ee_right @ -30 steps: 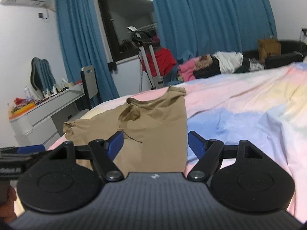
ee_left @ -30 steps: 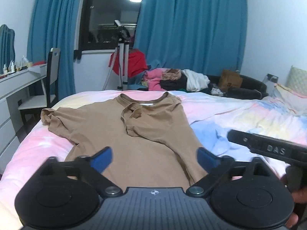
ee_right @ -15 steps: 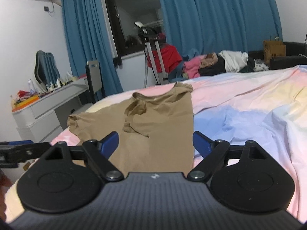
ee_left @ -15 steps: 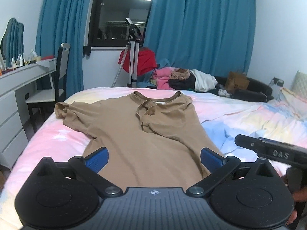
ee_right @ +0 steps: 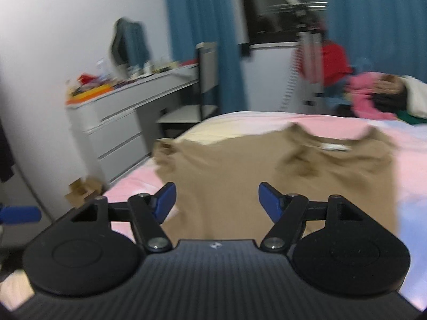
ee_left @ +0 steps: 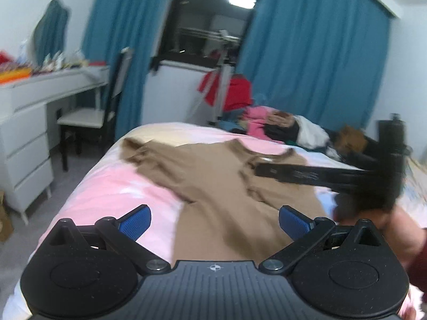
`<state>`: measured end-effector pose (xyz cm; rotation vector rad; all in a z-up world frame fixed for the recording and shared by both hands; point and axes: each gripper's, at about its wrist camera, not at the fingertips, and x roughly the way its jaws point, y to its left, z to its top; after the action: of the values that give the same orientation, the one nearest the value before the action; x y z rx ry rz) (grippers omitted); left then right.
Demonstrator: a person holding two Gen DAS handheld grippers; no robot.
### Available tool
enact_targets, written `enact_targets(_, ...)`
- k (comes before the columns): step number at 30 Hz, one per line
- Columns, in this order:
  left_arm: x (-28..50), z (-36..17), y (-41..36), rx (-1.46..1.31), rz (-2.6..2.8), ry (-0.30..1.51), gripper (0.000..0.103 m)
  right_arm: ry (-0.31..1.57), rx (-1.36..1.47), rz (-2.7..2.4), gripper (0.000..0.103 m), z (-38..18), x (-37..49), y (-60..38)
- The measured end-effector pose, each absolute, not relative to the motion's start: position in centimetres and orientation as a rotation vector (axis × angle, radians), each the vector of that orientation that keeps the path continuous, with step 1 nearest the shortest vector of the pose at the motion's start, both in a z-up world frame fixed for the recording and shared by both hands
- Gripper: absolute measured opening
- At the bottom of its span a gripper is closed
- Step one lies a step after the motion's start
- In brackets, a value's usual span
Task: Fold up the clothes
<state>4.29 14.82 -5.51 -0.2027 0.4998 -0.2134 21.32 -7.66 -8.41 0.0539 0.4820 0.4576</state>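
**Mia:** Look, the brown T-shirt [ee_left: 221, 186] lies spread on the bed [ee_left: 112, 184], right in front of both claws. Its collar points away from them. One sleeve is already folded over the middle, and the other sleeve [ee_right: 170, 154] sticks out to the left, near the bed's edge.

**Ben:** Are the claws holding it?

**Mia:** No. The left claw [ee_left: 213, 222] has its blue tips wide apart with nothing between them. The right claw [ee_right: 216, 200] is wide open too, and empty. Both hang above the near end of the shirt.

**Ben:** What could go wrong?

**Mia:** I think the claws could bump. The right claw reaches across in front of the left one, just ahead of it. If both go for the same spot, they could knock each other. Also, the cloth is soft and thin. A claw could pinch only the top layer, or grab the bedsheet too. Then the fold would come out crooked.

**Ben:** And that sleeve by the edge?

**Mia:** A hard tug could drag the shirt toward the edge, I guess.

**Ben:** What else is around?

**Mia:** Far ahead, past the shirt, there is a pile of clothes [ee_left: 269, 125] and a tripod [ee_left: 222, 80]. Off to the left stand a white dresser [ee_left: 24, 138] and a chair [ee_left: 90, 117]. None of them is in the way. Only the other claw is.
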Motion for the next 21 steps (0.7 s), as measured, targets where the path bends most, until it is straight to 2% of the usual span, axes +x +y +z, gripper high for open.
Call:
enact_targets(2, 5.3, -6.4, 16.6, -0.256, -0.194, 0.514, 0.103, 0.506, 0.047, 0.504, 0.063, -9.5, 24.2, -4.2)
enact_targets(3, 5.8, -6.8, 17.4, -0.281, -0.185, 0.520, 0.103, 0.520, 0.048, 0.526, 0.053, -10.1, 25.6, -2.6)
enact_targets(4, 6.2, -7.2, 18.1, -0.299, -0.176, 0.524, 0.103, 0.533, 0.053, 0.543, 0.048, -10.7, 26.9, -1.1)
enact_targets(10, 7.9, -8.8, 20.5, -0.359, -0.151, 0.528, 0.103, 0.592, -0.024, 0.573, 0.047, -14.2, 32.6, 6.3)
enact_targets(15, 9.1, -10.0, 22.0, -0.439, -0.125, 0.532, 0.103, 0.583, -0.058, 0.535, 0.052, -14.1, 33.1, 6.9)
enact_targets(17, 9.5, -10.3, 22.1, -0.450, -0.112, 0.535, 0.103, 0.580, -0.072, 0.520, 0.050, -14.0, 33.2, 7.2)
enact_targets(18, 9.6, -10.4, 22.0, -0.446, -0.105, 0.539, 0.103, 0.578, -0.078, 0.512, 0.043, -13.9, 33.3, 7.3)
enact_targets(19, 9.7, -10.4, 21.9, -0.441, -0.098, 0.540, 0.103, 0.576, -0.085, 0.504, 0.017, -13.9, 33.4, 7.4)
enact_targets(20, 9.7, -10.4, 21.8, -0.435, -0.093, 0.538, 0.103, 0.574, -0.092, 0.497, 0.004, -13.9, 33.5, 7.5)
enact_targets(21, 9.6, -10.3, 21.6, -0.429, -0.090, 0.534, 0.103, 0.572, -0.099, 0.489, 0.006, -13.8, 33.6, 7.7)
